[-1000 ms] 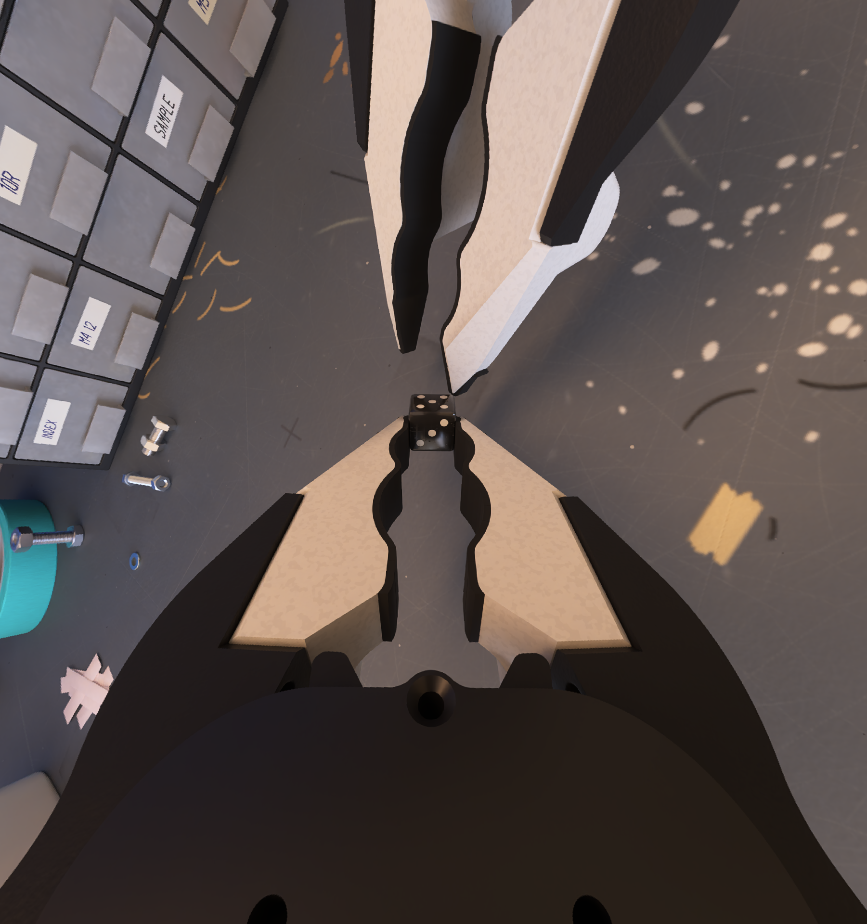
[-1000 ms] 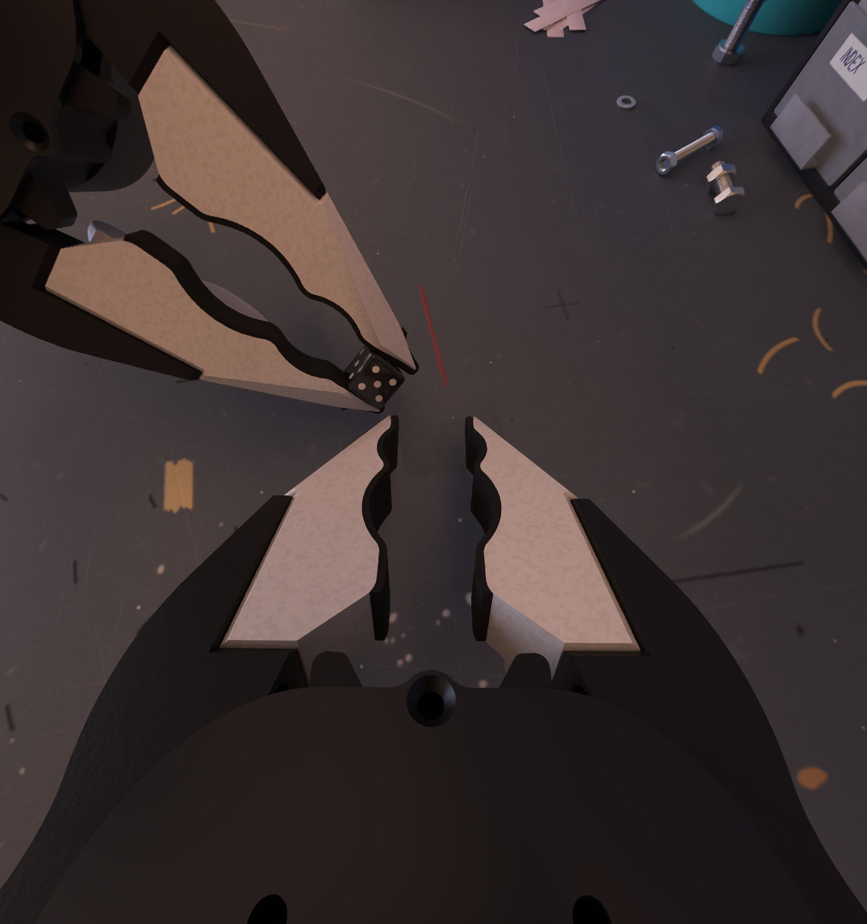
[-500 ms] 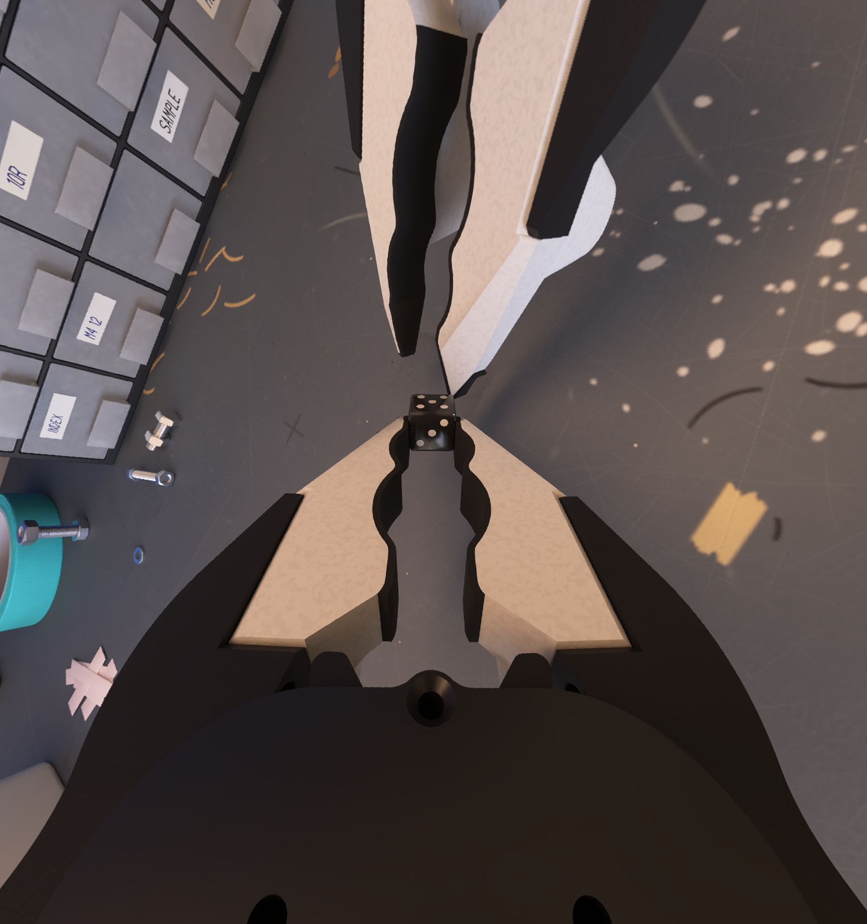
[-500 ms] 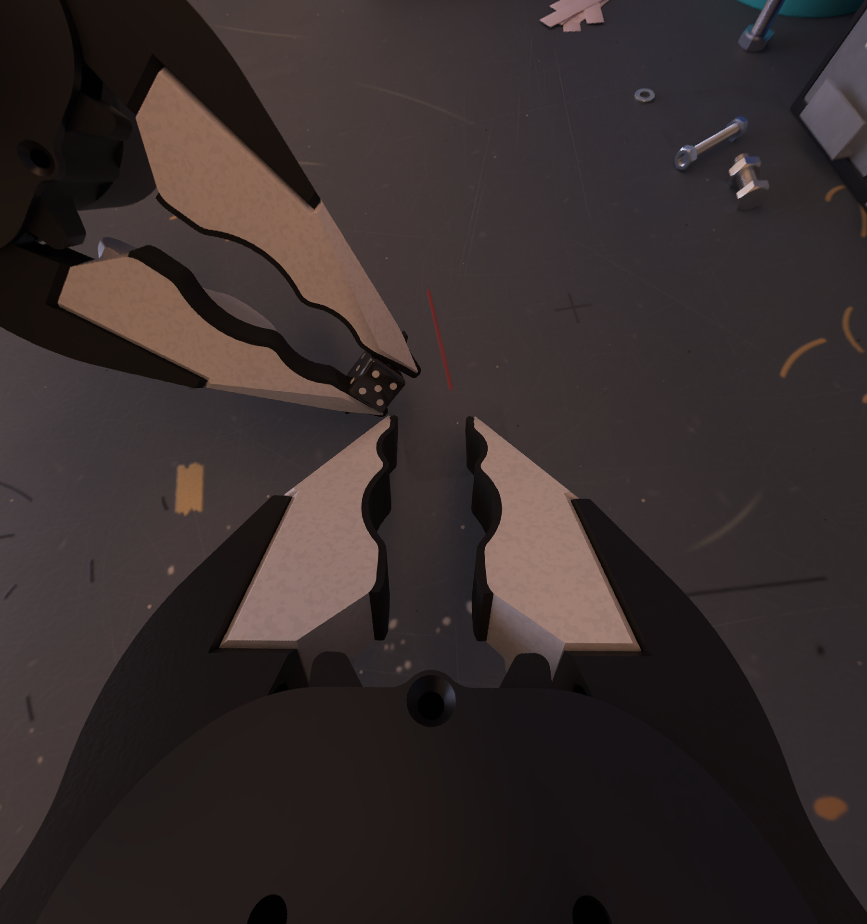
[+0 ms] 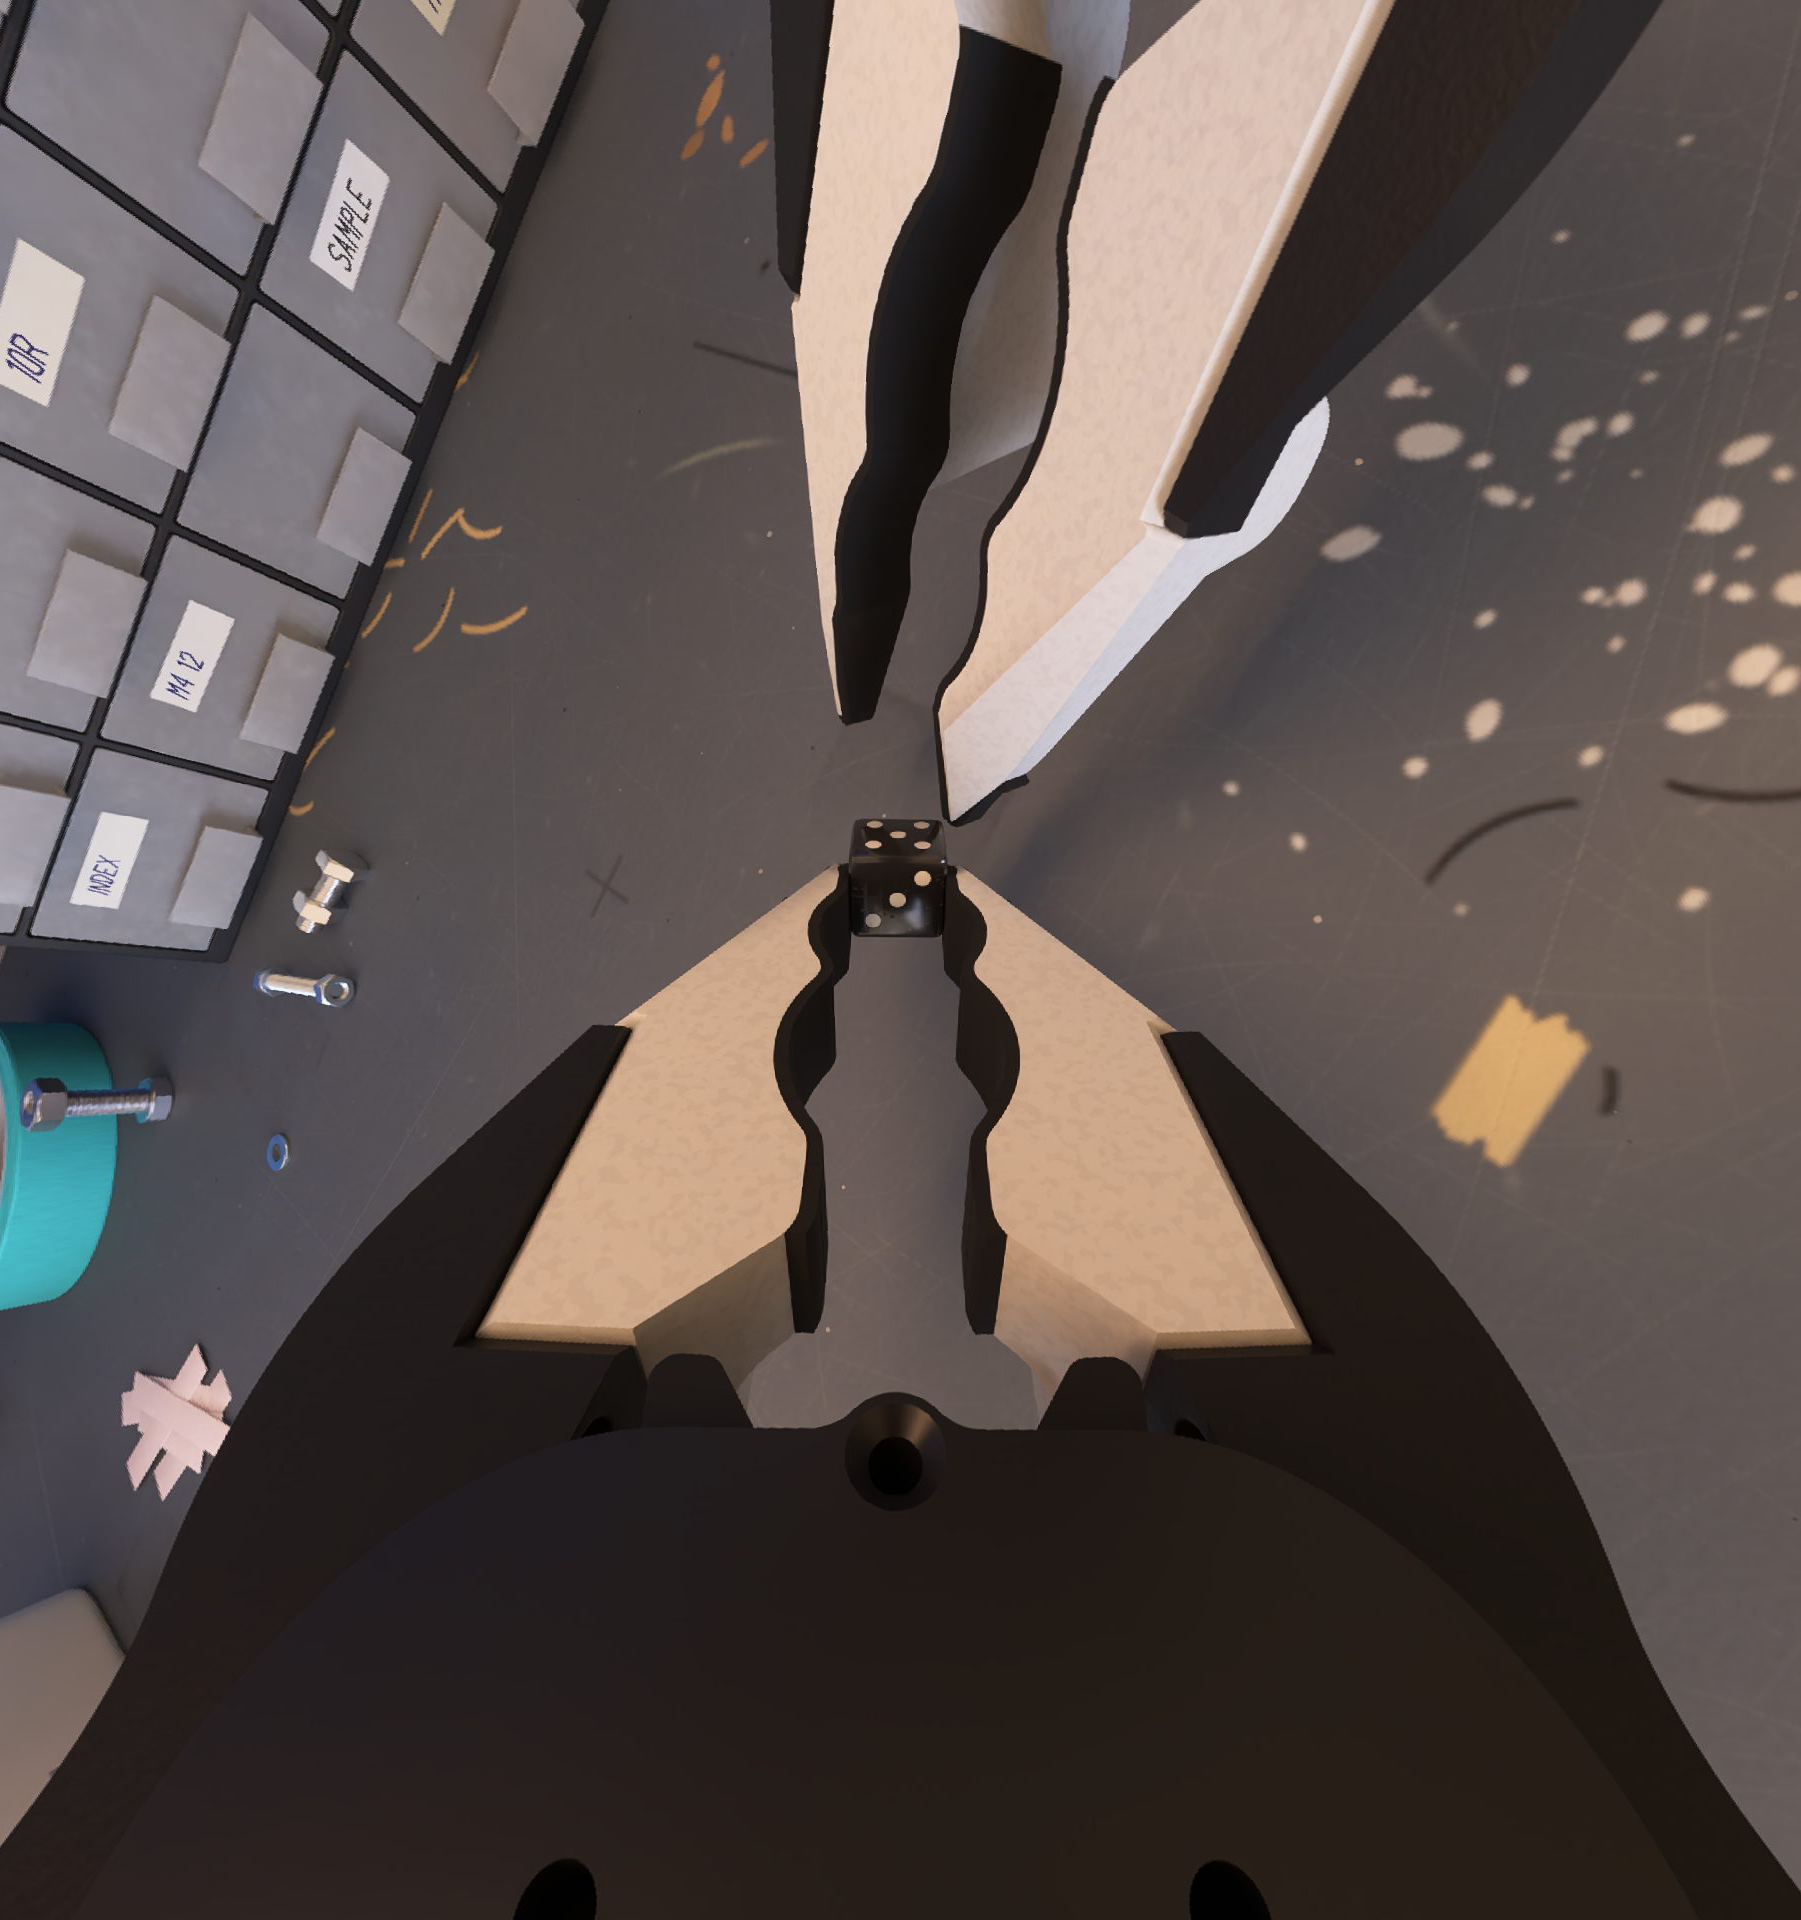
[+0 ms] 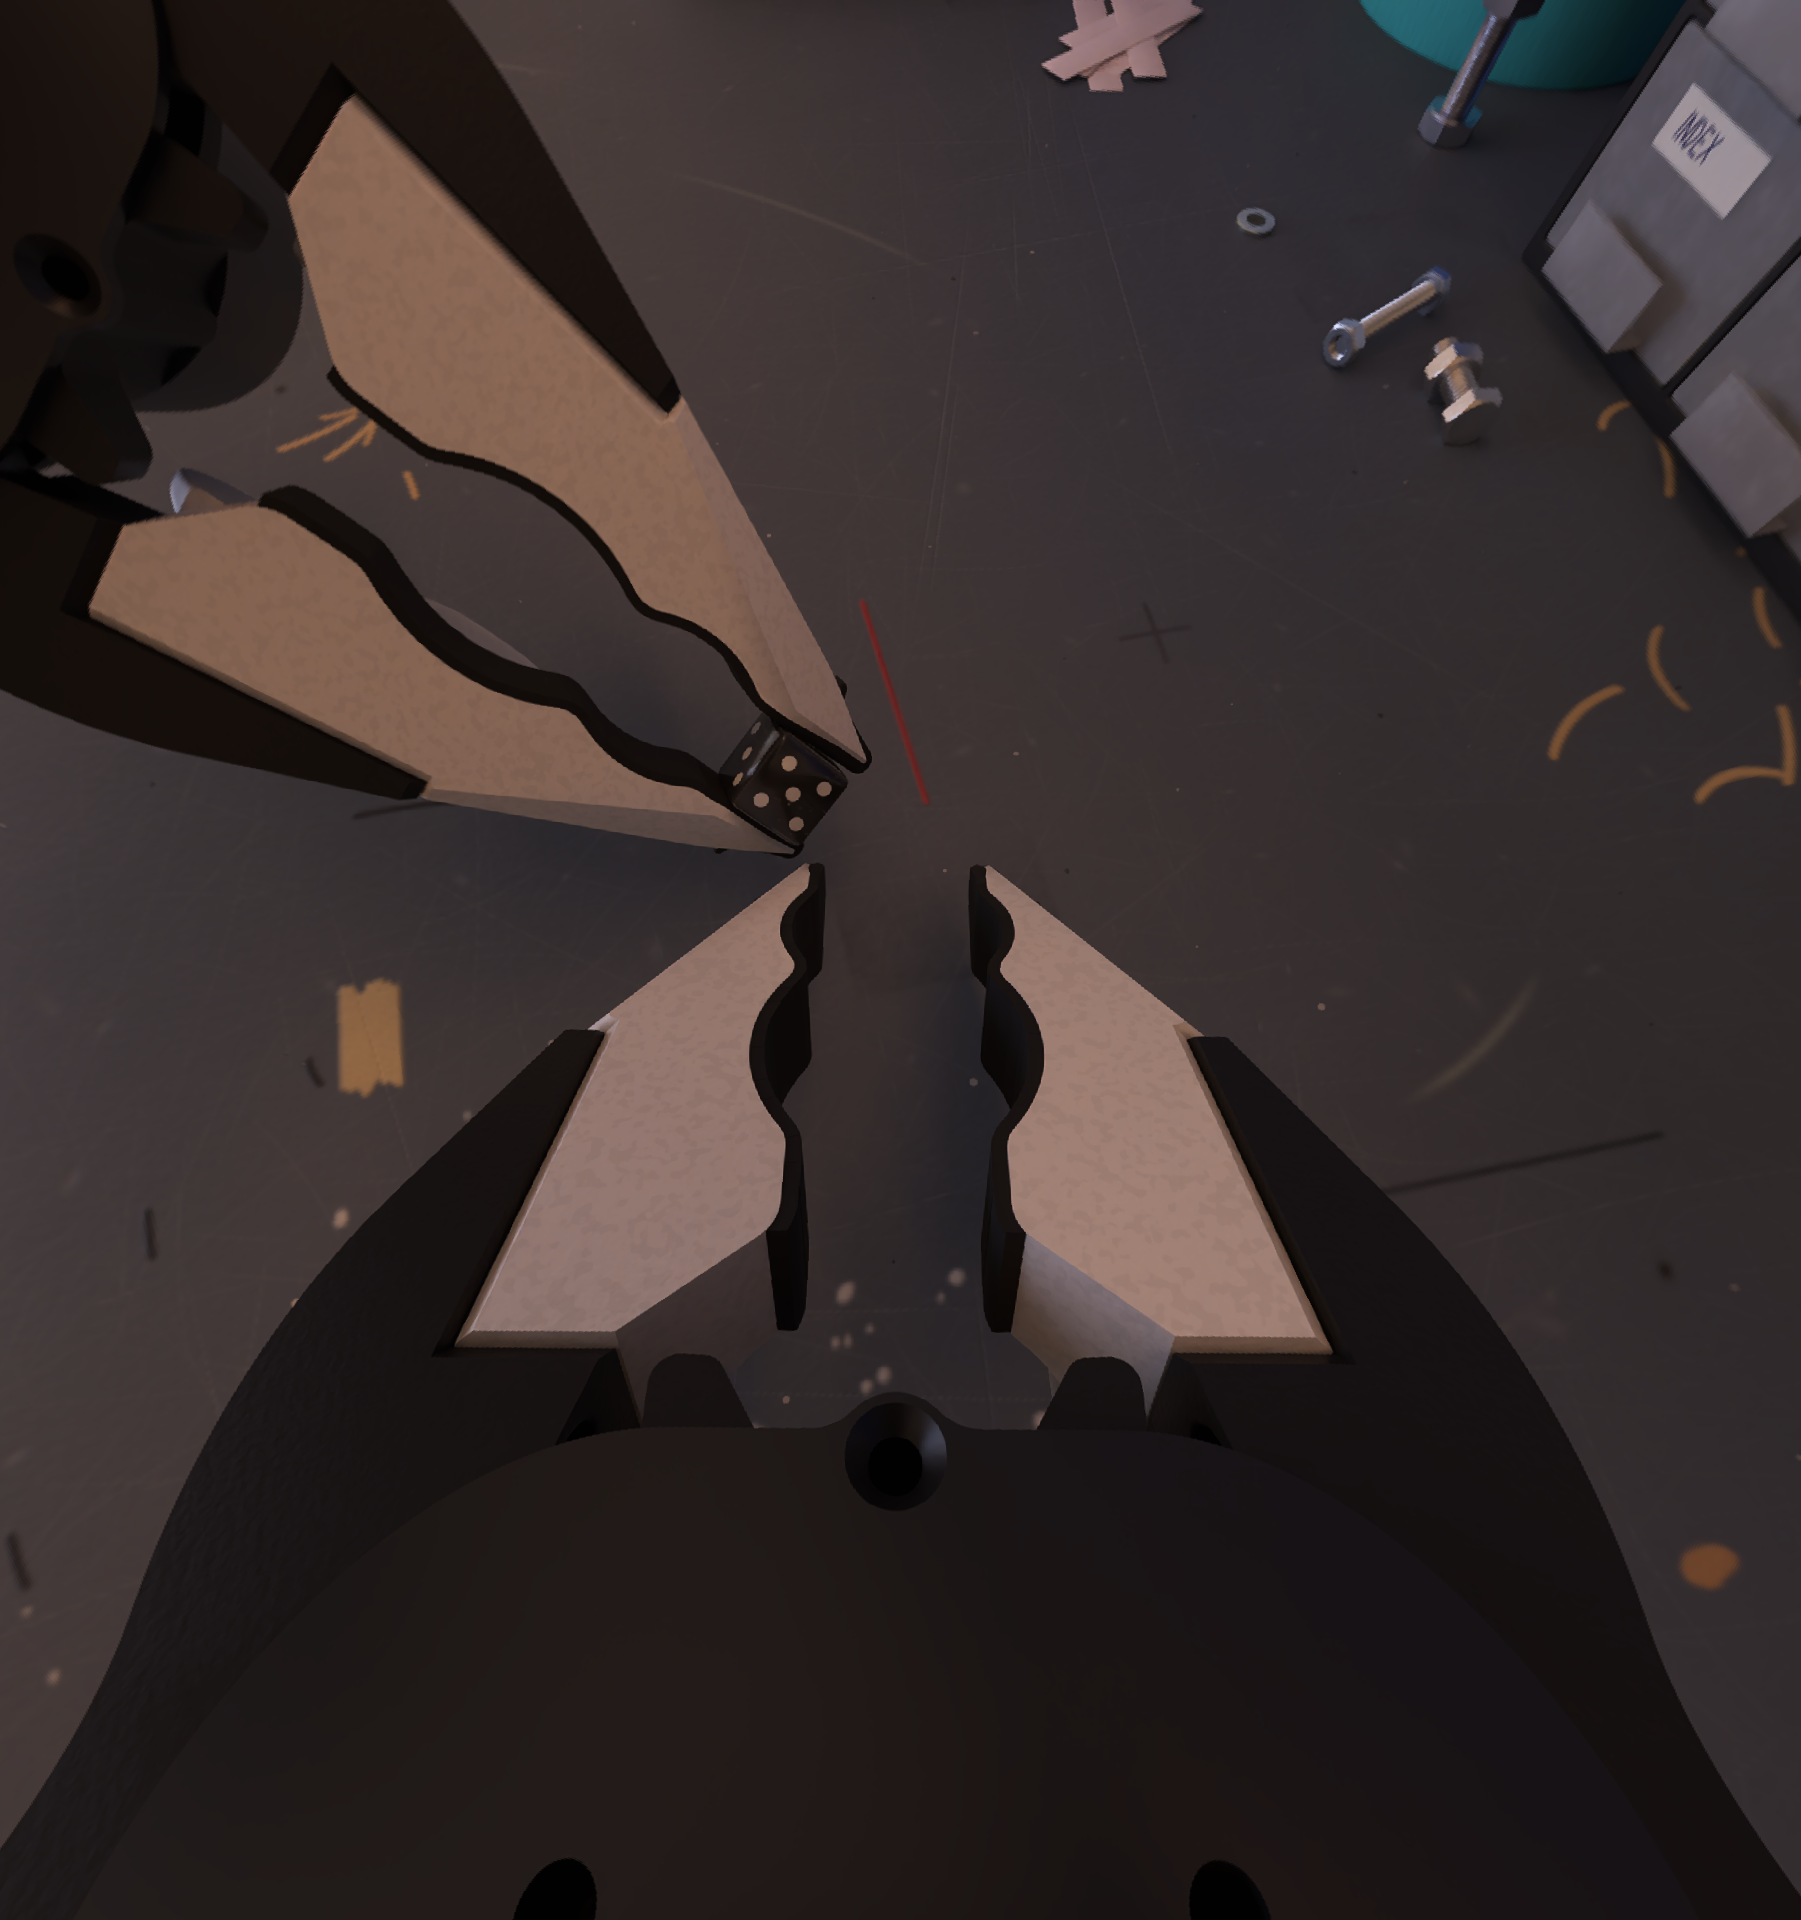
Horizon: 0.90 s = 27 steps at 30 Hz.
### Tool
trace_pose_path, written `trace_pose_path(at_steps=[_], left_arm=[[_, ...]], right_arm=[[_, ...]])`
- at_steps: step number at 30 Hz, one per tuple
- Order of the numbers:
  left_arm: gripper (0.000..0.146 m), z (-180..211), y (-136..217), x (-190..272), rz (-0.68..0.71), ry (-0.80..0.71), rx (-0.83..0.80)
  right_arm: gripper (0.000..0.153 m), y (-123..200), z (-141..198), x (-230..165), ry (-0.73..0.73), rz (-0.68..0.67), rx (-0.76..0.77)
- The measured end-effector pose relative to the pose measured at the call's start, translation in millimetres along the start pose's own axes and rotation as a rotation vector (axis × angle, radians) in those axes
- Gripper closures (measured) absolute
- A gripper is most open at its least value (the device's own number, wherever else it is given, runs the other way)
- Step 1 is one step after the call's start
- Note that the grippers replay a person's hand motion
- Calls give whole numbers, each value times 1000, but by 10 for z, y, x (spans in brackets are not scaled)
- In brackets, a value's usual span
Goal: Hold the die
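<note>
— Above a scuffed dark workbench, what am I looking at?

— My left gripper, its two tan fingers closed on a black die with white pips. I pinch it right at the fingertips, one face turned up toward the camera.

— And the other tool?

— My right gripper holds nothing. Its fingers stand parted over bare bench, the tips just beside the die, which from this side sits to their upper left. In the left wrist view the right gripper reaches in from the top, one fingertip nearly touching the die's corner.

— What lies around?

— Left of the grip, a grey drawer cabinet with white labels, a short bolt, an eye bolt, a teal tape roll with a long bolt resting on it, and a small washer. A thin red line marks the bench near the die.
</note>
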<state>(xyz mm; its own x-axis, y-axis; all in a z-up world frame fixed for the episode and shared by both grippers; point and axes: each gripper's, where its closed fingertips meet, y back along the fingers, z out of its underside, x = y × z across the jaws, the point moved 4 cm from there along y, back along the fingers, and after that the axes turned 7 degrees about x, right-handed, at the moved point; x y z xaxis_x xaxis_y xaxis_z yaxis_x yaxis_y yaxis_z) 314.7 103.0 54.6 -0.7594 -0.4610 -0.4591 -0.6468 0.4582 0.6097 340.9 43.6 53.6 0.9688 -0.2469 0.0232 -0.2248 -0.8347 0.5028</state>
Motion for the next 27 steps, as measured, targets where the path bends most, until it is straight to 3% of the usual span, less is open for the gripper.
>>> trace_pose_path(at_steps=[15, 27], left_arm=[[130, -1, 7, 14, -4, -9, 4], [130, 4, 20, 13, 3, 4, 4]], right_arm=[[127, 0, 1, -26, 128, 21, -33], [126, -23, -4, 10, 39, -56, -54]])
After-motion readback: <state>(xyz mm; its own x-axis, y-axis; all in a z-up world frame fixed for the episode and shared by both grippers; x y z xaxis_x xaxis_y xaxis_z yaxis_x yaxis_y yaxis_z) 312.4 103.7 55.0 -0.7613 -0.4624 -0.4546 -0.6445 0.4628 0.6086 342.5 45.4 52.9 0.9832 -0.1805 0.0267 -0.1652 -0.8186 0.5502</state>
